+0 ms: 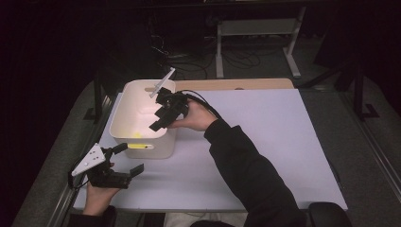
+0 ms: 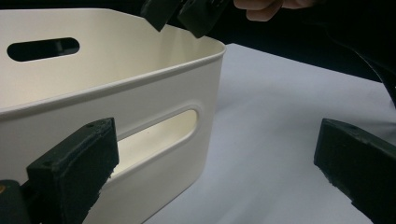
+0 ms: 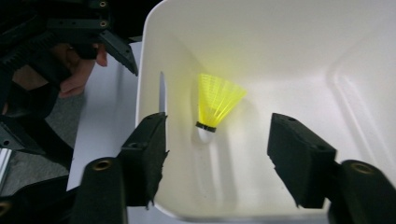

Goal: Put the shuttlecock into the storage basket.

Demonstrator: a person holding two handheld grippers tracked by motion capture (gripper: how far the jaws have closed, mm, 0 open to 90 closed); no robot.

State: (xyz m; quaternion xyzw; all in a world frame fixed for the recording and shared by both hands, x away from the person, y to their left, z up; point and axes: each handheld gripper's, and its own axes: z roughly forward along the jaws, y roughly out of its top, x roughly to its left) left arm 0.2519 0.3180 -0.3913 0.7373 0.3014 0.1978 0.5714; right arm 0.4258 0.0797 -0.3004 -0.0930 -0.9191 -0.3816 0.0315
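A white plastic bin [image 1: 124, 101] with slot handles stands at the left of the table. Inside it is a yellow shuttlecock [image 3: 215, 100], cork end toward the camera, also seen as a yellow patch [image 1: 137, 135] from above. My right gripper [image 3: 217, 154] hangs over the bin's right rim, pointing down into it, jaws open and touching nothing; the shuttlecock lies beyond them. Whether the shuttlecock rests on the floor I cannot tell. My left gripper [image 1: 128, 158] sits near the bin's front left corner, open and empty, facing the bin wall [image 2: 140, 93].
The white table top [image 1: 265, 142] stretches to the right of the bin. A wooden board [image 1: 236, 84] lies along its far edge. Beyond it stand a white metal frame [image 1: 257, 28] and floor cables. The person's right sleeve [image 1: 250, 175] crosses the table's middle.
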